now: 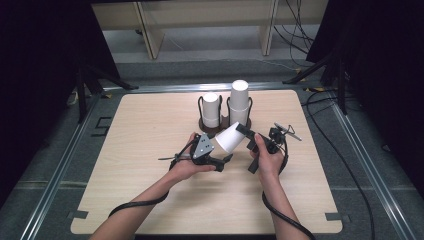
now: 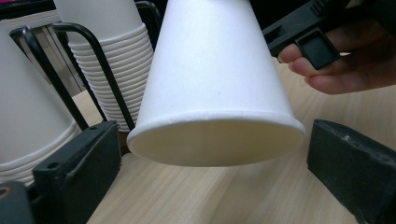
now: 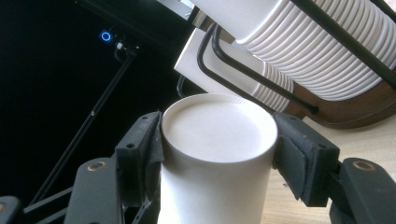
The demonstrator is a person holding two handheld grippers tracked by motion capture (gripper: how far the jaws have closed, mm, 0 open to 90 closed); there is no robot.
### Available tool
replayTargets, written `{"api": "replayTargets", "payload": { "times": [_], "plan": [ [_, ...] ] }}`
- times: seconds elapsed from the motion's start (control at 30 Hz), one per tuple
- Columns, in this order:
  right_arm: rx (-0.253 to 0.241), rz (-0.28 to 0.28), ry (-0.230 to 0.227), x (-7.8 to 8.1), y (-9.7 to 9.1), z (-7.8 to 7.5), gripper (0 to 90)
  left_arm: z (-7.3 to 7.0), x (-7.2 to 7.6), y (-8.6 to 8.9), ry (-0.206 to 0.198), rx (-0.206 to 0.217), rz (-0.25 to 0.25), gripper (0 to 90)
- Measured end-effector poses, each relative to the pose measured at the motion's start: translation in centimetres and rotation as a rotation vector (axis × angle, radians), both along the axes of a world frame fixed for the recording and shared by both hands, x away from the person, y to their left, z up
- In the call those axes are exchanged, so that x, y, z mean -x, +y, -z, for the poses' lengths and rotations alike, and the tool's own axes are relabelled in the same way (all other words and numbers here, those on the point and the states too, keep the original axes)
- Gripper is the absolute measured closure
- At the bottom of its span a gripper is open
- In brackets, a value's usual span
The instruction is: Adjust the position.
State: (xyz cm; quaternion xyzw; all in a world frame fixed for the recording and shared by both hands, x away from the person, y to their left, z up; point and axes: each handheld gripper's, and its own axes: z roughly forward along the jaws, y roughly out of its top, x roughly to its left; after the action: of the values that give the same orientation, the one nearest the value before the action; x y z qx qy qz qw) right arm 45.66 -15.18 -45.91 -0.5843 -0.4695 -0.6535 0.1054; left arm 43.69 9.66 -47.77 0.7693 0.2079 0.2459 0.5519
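A white paper cup (image 1: 230, 137) hangs tilted over the middle of the table, its mouth facing down and left. My right gripper (image 1: 242, 131) is shut on the cup's closed bottom end; in the right gripper view both pads (image 3: 292, 149) press the sides of the cup (image 3: 217, 126). My left gripper (image 1: 220, 152) is open at the cup's mouth. In the left gripper view its two black jaws stand on either side of the rim of the cup (image 2: 215, 79), very close to it with narrow gaps. A hand with the right gripper (image 2: 308, 37) shows behind the cup.
Two stacks of white cups, a shorter one (image 1: 210, 110) and a taller one (image 1: 239, 102), stand upside down in a black wire holder (image 1: 226, 121) at the back middle of the wooden table (image 1: 150, 190). Cables trail off the front edge and over the floor at the right.
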Motion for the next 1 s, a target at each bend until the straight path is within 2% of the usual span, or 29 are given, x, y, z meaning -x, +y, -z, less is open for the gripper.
{"api": "replayTargets", "payload": {
  "times": [0.23,0.3,0.37,0.53,0.83,0.9,0.93,1.0],
  "plan": [
    [0.001,-0.005,0.002,0.02,-0.04,0.04,36.4,0.19,-0.44,-0.02,-0.001,-0.013,0.007,5.7],
    [-0.020,-0.006,0.026,0.06,0.02,-0.04,36.4,0.29,-0.55,-0.13,-0.003,0.002,0.006,6.3],
    [-0.017,-0.009,0.039,0.07,-0.01,-0.09,36.4,0.20,-0.61,-0.12,-0.004,-0.002,0.008,6.8],
    [-0.021,-0.007,0.041,0.02,0.09,0.04,36.4,0.09,-0.60,-0.29,-0.003,0.001,0.014,9.3],
    [-0.038,-0.005,0.020,-0.04,0.10,0.23,36.2,0.03,-0.60,-0.48,-0.014,-0.006,0.021,15.1],
    [-0.025,0.007,0.000,-0.15,0.09,0.35,35.9,0.04,-0.63,-0.49,-0.019,0.001,0.024,16.1],
    [-0.039,-0.001,0.030,-0.03,0.08,0.18,35.7,-0.02,-0.59,-0.43,-0.019,-0.005,0.023,16.8],
    [-0.029,0.008,-0.003,-0.14,0.02,0.38,35.2,-0.08,-0.56,-0.37,-0.028,-0.008,0.019,18.4]
  ]
}}
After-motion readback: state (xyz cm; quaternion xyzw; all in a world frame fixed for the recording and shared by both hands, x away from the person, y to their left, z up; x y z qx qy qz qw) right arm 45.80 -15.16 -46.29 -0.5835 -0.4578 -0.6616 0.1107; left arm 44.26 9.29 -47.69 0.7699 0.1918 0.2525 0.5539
